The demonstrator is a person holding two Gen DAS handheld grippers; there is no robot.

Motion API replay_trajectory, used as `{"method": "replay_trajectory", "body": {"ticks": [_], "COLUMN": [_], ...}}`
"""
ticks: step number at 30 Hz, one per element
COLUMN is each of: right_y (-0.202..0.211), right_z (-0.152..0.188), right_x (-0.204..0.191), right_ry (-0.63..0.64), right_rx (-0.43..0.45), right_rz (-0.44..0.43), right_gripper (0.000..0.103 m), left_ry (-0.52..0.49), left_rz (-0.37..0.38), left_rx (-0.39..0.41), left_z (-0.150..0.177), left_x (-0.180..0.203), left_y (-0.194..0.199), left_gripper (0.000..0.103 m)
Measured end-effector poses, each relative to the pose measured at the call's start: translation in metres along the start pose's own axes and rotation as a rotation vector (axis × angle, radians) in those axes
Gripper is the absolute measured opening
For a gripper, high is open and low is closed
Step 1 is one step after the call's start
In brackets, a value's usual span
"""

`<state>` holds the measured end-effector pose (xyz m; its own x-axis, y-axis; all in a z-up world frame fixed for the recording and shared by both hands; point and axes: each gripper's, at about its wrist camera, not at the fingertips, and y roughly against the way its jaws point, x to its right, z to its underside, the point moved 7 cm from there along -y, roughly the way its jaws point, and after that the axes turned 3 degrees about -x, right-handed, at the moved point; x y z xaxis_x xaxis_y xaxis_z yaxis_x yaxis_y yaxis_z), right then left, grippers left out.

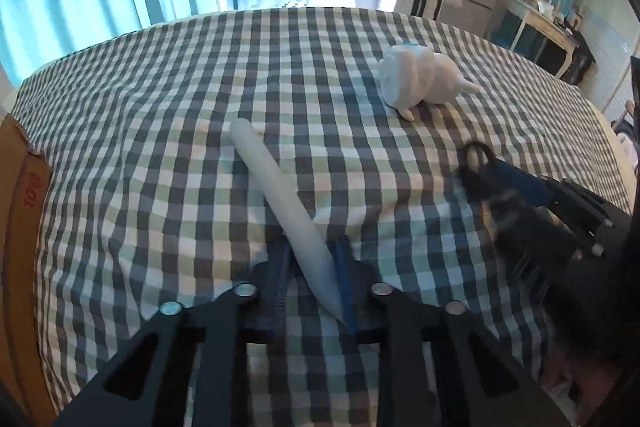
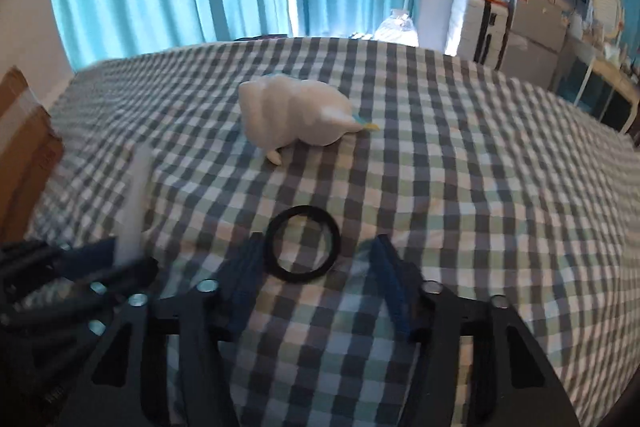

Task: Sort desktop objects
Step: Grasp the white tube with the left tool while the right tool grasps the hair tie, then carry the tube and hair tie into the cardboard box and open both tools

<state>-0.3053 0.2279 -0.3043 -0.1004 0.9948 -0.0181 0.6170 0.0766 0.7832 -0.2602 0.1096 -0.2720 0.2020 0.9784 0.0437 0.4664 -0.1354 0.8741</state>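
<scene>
left claw [image 1: 310, 269] grips white rod [image 1: 276, 203] | right claw [image 2: 316, 263] open around black ring [image 2: 303, 244], not pinching | seashell [image 2: 294, 115] untouched on checked counter [image 2: 480, 187] | sorting early

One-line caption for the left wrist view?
Left gripper shut on a white tapered stick over the checked cloth, white shell figure beyond.

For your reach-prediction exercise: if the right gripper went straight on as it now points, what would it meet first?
Probably the black ring, lying on the checked cloth between the right gripper's fingertips; depth is uncertain.
</scene>
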Motion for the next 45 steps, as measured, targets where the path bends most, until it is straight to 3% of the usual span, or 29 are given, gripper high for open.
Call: {"method": "replay_trajectory", "body": {"ticks": [1,2,10,14,19,26,28,34,37,40,45], "right_y": [0.002,0.004,0.069,0.107,0.148,0.211,0.237,0.300,0.327,0.341,0.341], "right_z": [0.000,0.000,0.027,0.035,0.030,0.035,0.031,0.016,0.005,-0.010,-0.031], "right_x": [0.005,0.012,0.042,0.053,0.048,0.032,0.021,-0.026,-0.062,-0.104,-0.194], "right_ry": [-0.030,-0.068,-0.187,-0.261,-0.235,-0.238,-0.219,-0.113,-0.062,0.016,0.109], "right_rx": [0.001,0.000,0.044,0.097,0.146,0.196,0.246,0.322,0.362,0.378,0.362], "right_rz": [-0.004,-0.021,-0.048,-0.090,-0.091,-0.157,-0.227,-0.266,-0.325,-0.332,-0.427], "right_gripper": [0.008,0.005,0.005,0.005,0.005,0.005,0.005,0.005,0.006,0.006,0.006], "left_ry": [0.003,0.013,0.087,0.054,0.004,-0.010,0.003,0.017,0.060,0.085,0.135], "left_rz": [0.015,0.034,0.160,0.170,0.177,0.155,0.170,0.128,0.132,0.080,0.012], "left_rx": [0.001,0.001,-0.003,0.042,0.103,0.226,0.256,0.372,0.418,0.450,0.430], "left_z": [0.002,-0.001,0.010,0.012,0.016,-0.011,-0.014,-0.026,-0.033,-0.041,-0.033], "left_x": [-0.005,-0.014,-0.057,-0.060,-0.053,-0.035,-0.038,-0.049,-0.080,-0.119,-0.181], "left_y": [0.003,0.009,0.059,0.099,0.160,0.229,0.250,0.303,0.334,0.358,0.356], "left_gripper": [0.017,0.016,0.008,0.008,0.008,0.008,0.008,0.008,0.008,0.008,0.008]}}
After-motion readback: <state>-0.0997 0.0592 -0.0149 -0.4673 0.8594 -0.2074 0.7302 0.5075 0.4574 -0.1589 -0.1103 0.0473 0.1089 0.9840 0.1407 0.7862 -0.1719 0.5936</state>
